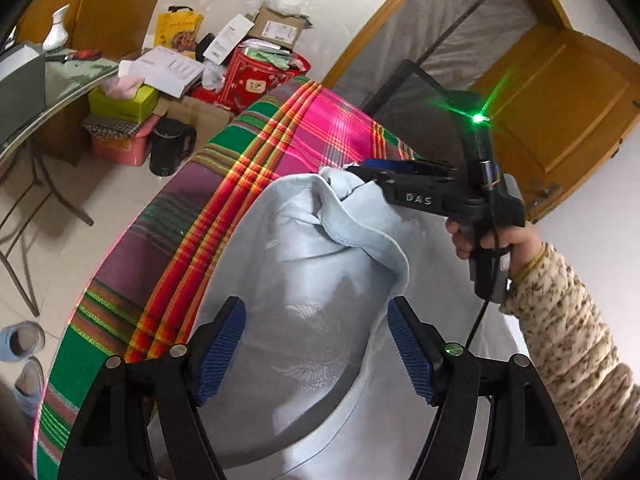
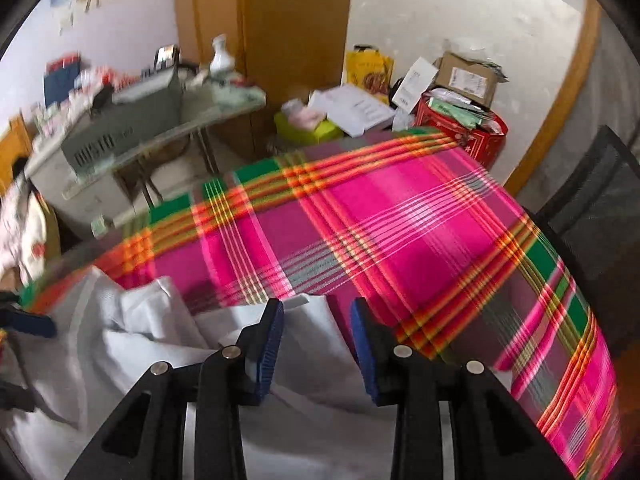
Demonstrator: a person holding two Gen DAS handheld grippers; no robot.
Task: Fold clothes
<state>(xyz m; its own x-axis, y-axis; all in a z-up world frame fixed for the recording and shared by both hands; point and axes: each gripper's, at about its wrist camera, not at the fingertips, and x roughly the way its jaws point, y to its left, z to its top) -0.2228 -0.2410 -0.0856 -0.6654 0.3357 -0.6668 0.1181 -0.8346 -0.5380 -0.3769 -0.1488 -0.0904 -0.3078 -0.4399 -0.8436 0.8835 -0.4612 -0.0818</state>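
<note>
A pale blue garment (image 1: 304,264) with a white wing print lies on a bed-like surface covered in pink, green and red plaid cloth (image 1: 180,240). My left gripper (image 1: 316,312) hangs open over the garment's middle, with nothing between its pads. At the garment's far end, a hand in a speckled sleeve (image 1: 560,320) holds my right gripper (image 1: 354,170). A raised fold of the fabric is bunched against its tips. In the right wrist view the right gripper (image 2: 317,308) stands with jaws apart above the garment's (image 2: 140,340) edge and the plaid cloth (image 2: 400,220), pressing on nothing.
Boxes, bags and a red tin (image 1: 256,80) are piled on the floor past the plaid surface, beside a black kettle (image 1: 170,146). A folding table (image 2: 168,128) with a grey device stands to the left. A dark chair (image 2: 592,192) and a wooden door (image 1: 560,92) are to the right.
</note>
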